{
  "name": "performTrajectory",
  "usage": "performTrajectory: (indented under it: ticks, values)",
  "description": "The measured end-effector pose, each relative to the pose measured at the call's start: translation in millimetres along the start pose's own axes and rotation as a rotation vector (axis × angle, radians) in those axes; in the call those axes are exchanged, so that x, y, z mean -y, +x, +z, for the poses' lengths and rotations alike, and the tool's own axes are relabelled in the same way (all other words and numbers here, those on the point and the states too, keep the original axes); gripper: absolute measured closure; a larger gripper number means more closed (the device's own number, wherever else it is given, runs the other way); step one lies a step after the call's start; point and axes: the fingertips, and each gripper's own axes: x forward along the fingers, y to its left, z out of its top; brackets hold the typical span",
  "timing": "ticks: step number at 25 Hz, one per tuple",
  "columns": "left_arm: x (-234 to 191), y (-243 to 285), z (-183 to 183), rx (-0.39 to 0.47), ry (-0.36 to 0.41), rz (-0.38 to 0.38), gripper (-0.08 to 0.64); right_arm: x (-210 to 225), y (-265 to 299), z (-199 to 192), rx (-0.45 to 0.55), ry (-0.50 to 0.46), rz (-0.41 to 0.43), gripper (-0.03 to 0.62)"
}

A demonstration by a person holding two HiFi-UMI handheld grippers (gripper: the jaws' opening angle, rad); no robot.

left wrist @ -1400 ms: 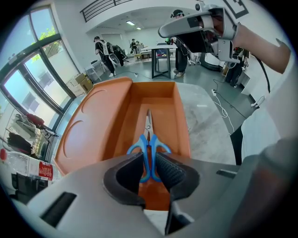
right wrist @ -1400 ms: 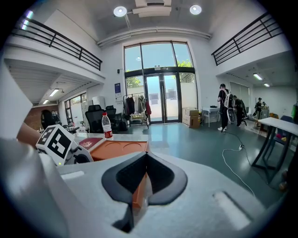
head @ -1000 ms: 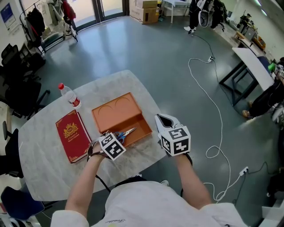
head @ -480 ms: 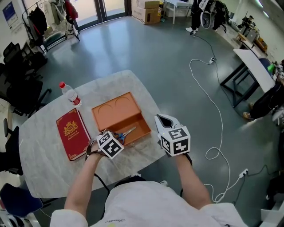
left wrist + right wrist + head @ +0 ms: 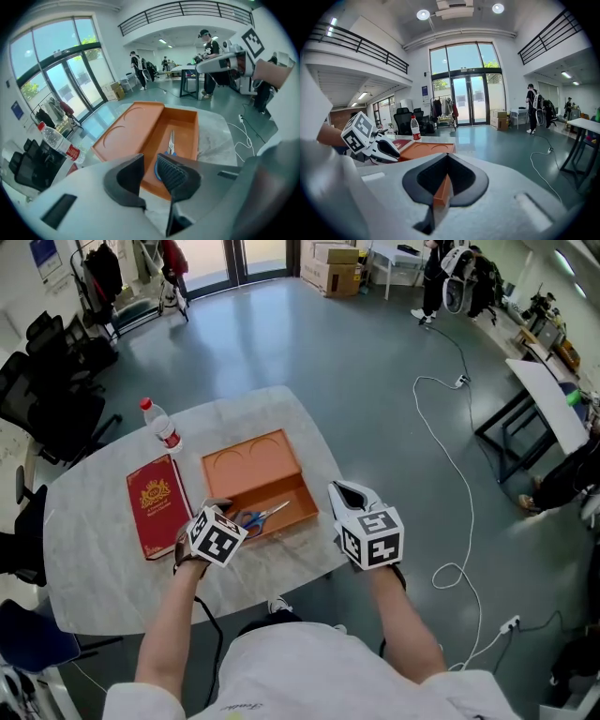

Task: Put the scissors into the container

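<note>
- Scissors (image 5: 261, 518) are already lying flat in the tray half of the orange container (image 5: 248, 463), pretty much along the tray's length.
- Long axis: blue handles sit at the near end, blades point away toward the far wall. From the left gripper view they run almost straight out ahead of the jaws.
- Left gripper (image 5: 228, 512) is the close one. It hovers at the tray's near edge with the handles just past its tips, jaws spread apart and nothing between them.
- Right gripper (image 5: 339, 491) is over on the container's right side. Its jaws look clamped on a thin orange edge, which I'd guess is the container wall, so it's likely steadying the box.
- Going by how things lie, the drop looks done. If anything's left, it's the left gripper backing off toward the person without snagging the handles.
- Red book (image 5: 157, 505) and water bottle (image 5: 160, 425) sit well clear on the left of the table (image 5: 94, 568).
</note>
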Motion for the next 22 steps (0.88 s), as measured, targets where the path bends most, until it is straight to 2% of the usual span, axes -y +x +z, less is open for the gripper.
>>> performTrajectory:
  ticks: [11, 22]
  values:
    - [-10, -69, 10, 0.22, -0.235, 0.19, 0.483, -15, -26, 12, 0.04, -0.044, 0.065, 0.588]
    - [0, -136, 11, 0.473, -0.493, 0.31, 0.518, -26, -55, 17, 0.077, -0.076, 0.132, 0.588]
